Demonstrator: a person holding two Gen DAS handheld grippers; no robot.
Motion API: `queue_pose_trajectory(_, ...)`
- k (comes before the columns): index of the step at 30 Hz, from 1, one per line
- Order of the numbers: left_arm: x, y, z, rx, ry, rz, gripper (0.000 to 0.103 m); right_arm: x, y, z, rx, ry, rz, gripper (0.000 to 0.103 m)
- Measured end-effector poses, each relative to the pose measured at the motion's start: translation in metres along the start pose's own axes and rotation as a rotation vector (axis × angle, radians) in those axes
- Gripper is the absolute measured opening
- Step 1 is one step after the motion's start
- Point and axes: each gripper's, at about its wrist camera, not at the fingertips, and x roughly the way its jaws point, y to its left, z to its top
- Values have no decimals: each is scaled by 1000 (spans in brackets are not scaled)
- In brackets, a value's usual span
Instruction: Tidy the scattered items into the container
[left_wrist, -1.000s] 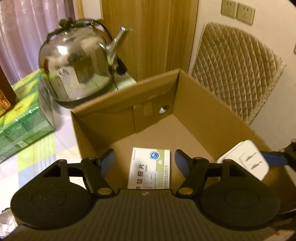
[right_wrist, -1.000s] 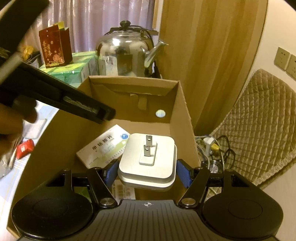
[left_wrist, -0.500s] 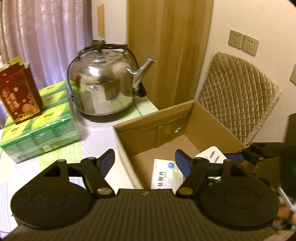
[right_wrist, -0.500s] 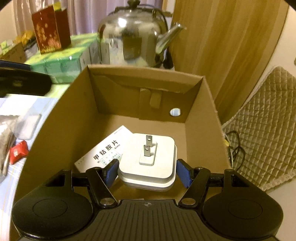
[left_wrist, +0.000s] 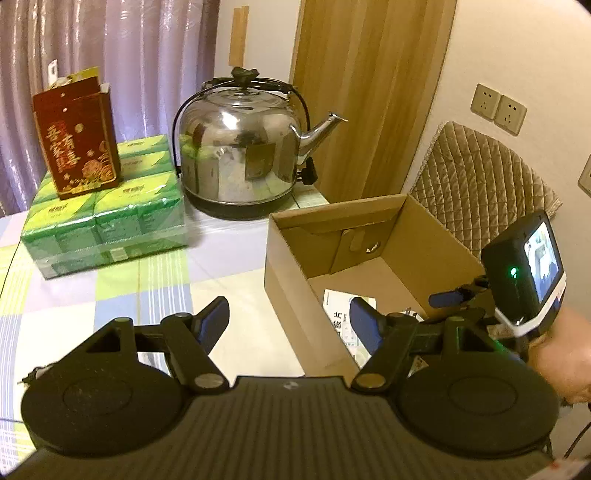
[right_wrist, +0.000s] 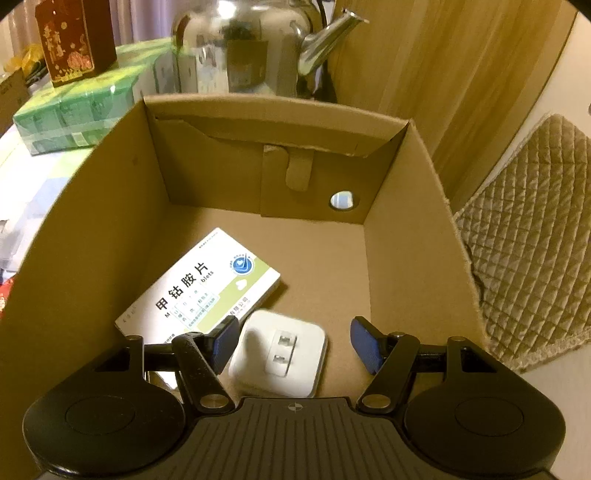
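Inside the cardboard box (right_wrist: 402, 258), we are holding our right gripper (right_wrist: 295, 341) low over the floor with its blue-padded fingers (right_wrist: 364, 343) spread wide and gripping nothing. Between and below them a white plug adapter (right_wrist: 291, 354) is lying flat on the box floor, its two metal prongs pointing up; it is clear of the pad on the right, though on the left we cannot tell whether the pad is brushing its edge. Just beside the adapter, and apparently touching its far left corner, a white-and-green medicine box (right_wrist: 201, 284) is lying flat at an angle with its printed face up.

Over on the other side, we are holding our left gripper (left_wrist: 290, 321) above the checked tablecloth (left_wrist: 122, 291), just outside the near left corner of the box (left_wrist: 291, 295). Its fingers (left_wrist: 212, 325) are also spread apart and empty. Through that camera we are seeing only an edge of the medicine box (left_wrist: 338, 306) past the cardboard wall, while our right gripper's body, with its small lit screen (left_wrist: 545, 258), is reaching in from the right.

Behind the box, a steel kettle (left_wrist: 240, 147) is standing on the table, and to its left a dark red carton (left_wrist: 77, 134) is sitting upright on a wrapped stack of green tissue packs (left_wrist: 107, 221).
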Motion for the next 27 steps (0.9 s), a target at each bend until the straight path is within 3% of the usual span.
queue_pose_trajectory(10, -27, 13, -37, -54, 14, 20, 68, -75, 2, -14, 44, -123, 32, 67)
queue_pose_trajectory(19, -84, 20, -87, -88, 22, 77, 68, -174, 43, -56, 101, -283, 137, 91)
queue_pose_trajectory(27, -134, 27, -135, -119, 48, 130, 83, -218, 90, -109, 177, -301, 244, 101)
